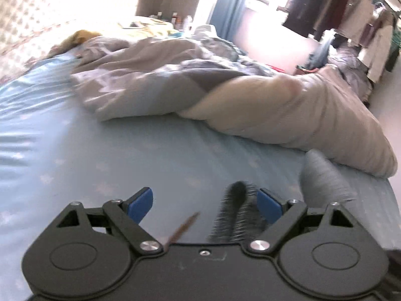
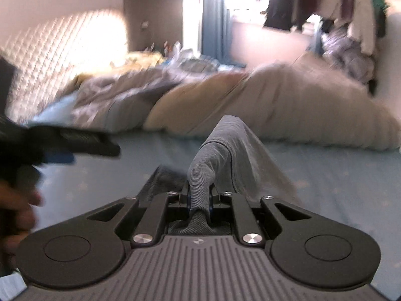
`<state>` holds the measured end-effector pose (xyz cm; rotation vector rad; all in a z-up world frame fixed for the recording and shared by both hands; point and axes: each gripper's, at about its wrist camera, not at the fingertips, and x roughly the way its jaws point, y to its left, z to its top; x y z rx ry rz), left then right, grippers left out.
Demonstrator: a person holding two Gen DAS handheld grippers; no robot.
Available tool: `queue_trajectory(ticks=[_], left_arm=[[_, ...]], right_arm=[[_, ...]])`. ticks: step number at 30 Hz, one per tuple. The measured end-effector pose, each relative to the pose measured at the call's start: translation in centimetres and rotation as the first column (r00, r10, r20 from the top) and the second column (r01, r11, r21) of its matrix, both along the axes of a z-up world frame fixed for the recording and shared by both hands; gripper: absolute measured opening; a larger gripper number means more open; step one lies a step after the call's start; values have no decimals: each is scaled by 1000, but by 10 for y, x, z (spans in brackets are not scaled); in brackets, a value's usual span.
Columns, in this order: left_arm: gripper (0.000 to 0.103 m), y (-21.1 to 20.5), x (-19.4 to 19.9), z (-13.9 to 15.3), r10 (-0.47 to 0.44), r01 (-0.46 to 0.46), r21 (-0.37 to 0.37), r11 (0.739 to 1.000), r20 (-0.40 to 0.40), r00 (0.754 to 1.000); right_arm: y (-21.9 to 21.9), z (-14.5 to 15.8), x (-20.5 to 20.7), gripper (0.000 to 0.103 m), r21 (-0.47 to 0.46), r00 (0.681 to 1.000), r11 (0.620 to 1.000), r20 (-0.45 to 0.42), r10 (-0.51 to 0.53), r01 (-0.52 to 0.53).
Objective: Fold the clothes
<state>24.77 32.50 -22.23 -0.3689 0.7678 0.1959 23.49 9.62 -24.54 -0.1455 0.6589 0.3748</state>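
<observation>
While our right gripper [image 2: 199,200] is clamped tight on a fold of the grey garment [image 2: 233,150], our left gripper [image 1: 204,204] has its blue pads [image 1: 140,204] wide apart (nothing is between them). From the right grip the garment drapes down onto the light blue bedsheet [image 2: 338,175], with a rumpled beige duvet [image 2: 288,102] behind.

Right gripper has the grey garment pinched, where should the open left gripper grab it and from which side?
A judgement: the right gripper clamps a bunched end of the grey garment, which tents up from the bed sheet. The open left gripper best takes the hanging edge beside that pinch, coming from the left.
</observation>
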Motion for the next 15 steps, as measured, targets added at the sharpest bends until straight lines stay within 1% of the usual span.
queue_trajectory(ticks=[2, 5, 7, 8, 9, 10, 11, 13, 15], left_arm=[[89, 15, -15, -2, 36, -36, -16, 999, -11, 999], [89, 30, -32, -9, 77, -79, -48, 996, -37, 996], [89, 37, -39, -13, 87, -90, -80, 993, -48, 995], [89, 36, -38, -14, 75, -79, -104, 991, -50, 996], [89, 36, -38, -16, 62, -69, -127, 989, -52, 997], [89, 35, -36, -18, 47, -55, -151, 987, -54, 997], [89, 32, -33, -20, 23, -32, -173, 984, -56, 998], [89, 25, -24, -25, -28, 15, -215, 976, -60, 998], [89, 12, -11, -32, -101, 77, -250, 965, -83, 991]], right_arm=[[20, -23, 3, 12, -39, 998, 998, -29, 57, -58], [39, -56, 11, 13, -85, 987, 987, -98, 130, -139], [44, -65, 15, 15, -109, 980, 978, -110, 166, -178], [44, -66, 17, 18, -115, 976, 974, -117, 182, -195], [42, -64, 21, 20, -113, 972, 971, -129, 194, -209], [38, -59, 25, 25, -98, 969, 971, -143, 204, -219], [32, -54, 27, 33, -72, 963, 970, -160, 218, -232], [18, -41, 30, 45, -11, 946, 964, -198, 258, -265], [0, -26, 32, 48, 45, 928, 954, -225, 298, -295]])
